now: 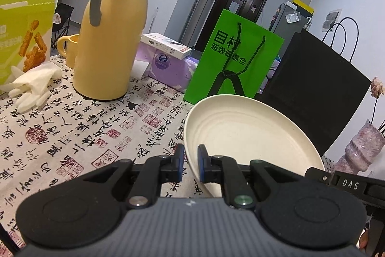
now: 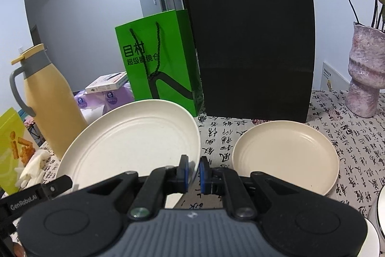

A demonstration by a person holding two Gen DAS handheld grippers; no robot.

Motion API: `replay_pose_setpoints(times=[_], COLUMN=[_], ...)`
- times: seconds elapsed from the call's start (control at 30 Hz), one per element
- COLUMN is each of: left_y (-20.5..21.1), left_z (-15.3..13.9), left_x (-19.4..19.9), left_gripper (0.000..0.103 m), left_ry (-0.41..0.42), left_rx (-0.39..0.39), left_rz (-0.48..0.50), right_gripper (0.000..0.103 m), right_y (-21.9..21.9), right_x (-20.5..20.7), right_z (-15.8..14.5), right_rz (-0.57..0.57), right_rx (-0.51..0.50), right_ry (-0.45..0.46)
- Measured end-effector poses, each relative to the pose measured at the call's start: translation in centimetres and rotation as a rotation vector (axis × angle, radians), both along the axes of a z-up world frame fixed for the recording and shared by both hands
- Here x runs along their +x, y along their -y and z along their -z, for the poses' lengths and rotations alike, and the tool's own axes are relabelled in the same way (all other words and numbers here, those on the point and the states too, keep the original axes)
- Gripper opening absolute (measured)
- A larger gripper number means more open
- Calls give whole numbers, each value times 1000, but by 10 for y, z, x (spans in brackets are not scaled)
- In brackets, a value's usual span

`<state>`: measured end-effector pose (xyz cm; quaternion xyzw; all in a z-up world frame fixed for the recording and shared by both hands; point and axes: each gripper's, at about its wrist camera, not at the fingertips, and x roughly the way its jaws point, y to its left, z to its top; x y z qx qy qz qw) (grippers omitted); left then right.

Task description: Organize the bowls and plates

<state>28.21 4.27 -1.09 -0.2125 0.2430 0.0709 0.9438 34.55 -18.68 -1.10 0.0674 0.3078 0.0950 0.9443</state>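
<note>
Both jaw pairs are pinched on opposite edges of one large cream plate (image 2: 134, 143), which is held tilted off the tablecloth (image 1: 72, 131). The left gripper (image 1: 191, 164) is clamped on the plate's near left rim, so the plate spreads ahead and right of its jaws; the right gripper (image 2: 193, 171) is clamped on the near right rim, so the plate spreads ahead and left. A smaller cream plate (image 2: 286, 155) is seen lying flat just right of the right jaws, nearer that hand, judged the stacking target.
</note>
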Motion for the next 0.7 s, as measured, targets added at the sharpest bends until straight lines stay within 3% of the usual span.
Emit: replay_pose_setpoints(times=[0.7], left_y=[5], left_z=[-23], left_x=[-53], left_gripper=[12], left_ry=[37], left_rx=[48], left_rz=[-13], right_gripper=[9], right_y=[4], right_x=[-54], right_z=[-17], right_rz=[-5], right_rx=[31], right_ry=[29])
